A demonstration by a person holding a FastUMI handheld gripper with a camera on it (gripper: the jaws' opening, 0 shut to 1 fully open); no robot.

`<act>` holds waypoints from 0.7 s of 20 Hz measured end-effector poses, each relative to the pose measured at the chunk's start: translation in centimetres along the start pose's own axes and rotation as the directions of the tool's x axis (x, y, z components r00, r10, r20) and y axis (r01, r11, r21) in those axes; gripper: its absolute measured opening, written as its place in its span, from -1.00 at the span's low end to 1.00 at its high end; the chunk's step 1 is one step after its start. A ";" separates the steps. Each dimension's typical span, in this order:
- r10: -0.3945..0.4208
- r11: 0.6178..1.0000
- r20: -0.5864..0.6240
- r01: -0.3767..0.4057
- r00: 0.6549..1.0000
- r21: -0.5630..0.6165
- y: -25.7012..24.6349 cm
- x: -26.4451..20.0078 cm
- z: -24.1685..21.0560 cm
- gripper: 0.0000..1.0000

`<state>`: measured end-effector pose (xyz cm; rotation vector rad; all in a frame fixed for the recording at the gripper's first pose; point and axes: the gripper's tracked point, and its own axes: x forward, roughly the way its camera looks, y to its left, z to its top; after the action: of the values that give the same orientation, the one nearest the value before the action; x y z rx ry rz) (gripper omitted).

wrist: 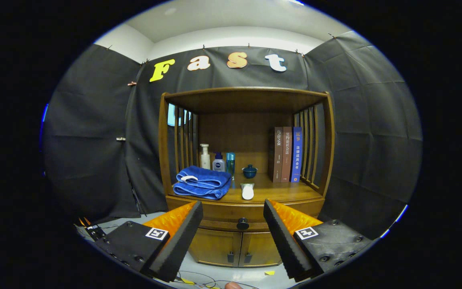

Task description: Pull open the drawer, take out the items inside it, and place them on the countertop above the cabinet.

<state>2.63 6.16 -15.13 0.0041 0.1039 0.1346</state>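
Note:
A wooden cabinet (245,208) stands ahead against the booth's wall. Its drawer (223,218) is closed, with a dark round knob (242,223) at the front, seen between my fingers and some way beyond them. My gripper (233,210) is open, fingers wide apart, holding nothing. The countertop (279,192) above the drawer carries a folded blue towel (203,182) on its left side and a small white object (247,191) near its front middle. The drawer's contents are hidden.
At the back of the countertop stand three bottles (217,160), a small dark blue lidded bowl (250,171) and three upright books (286,154). A shelf roof (243,98) spans above. Two lower doors (235,247) sit under the drawer. Cables (199,279) lie on the floor.

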 end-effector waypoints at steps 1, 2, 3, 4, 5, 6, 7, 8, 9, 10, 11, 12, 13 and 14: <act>0.000 1.000 0.004 0.000 1.000 0.010 0.0 -0.8 0.7 0.98; -0.002 1.000 0.012 0.002 1.000 0.017 -0.2 -1.7 1.5 0.98; -0.005 1.000 0.022 0.004 1.000 0.023 -0.6 -2.4 2.3 0.98; -0.009 1.000 0.031 0.008 0.999 0.027 -1.0 -3.2 3.0 0.98; -0.014 1.000 0.038 0.013 0.999 0.027 -1.3 -3.9 3.6 0.98; -0.017 0.999 0.040 0.016 0.999 0.028 -1.5 -4.5 4.2 0.98; -0.017 0.999 0.038 0.016 0.999 0.034 -1.7 -5.3 4.7 0.98; -0.014 0.999 0.035 0.012 0.999 0.042 -1.6 -6.0 5.1 0.98; -0.010 0.999 0.035 0.008 0.999 0.051 -1.6 -6.6 5.6 0.98; -0.009 0.999 0.039 0.007 0.999 0.052 -1.6 -7.2 6.1 0.98; -0.010 0.999 0.044 0.008 0.999 0.050 -1.8 -7.8 6.6 0.97; -0.011 0.999 0.050 0.009 0.999 0.045 -1.8 -8.3 7.1 0.97; -0.008 0.999 0.055 0.006 0.998 0.045 -1.8 -8.9 7.5 0.97; 0.005 0.999 0.062 -0.009 0.998 0.050 -1.5 -9.4 7.9 0.97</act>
<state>-5.64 3.47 -6.27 0.0591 0.0456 0.1386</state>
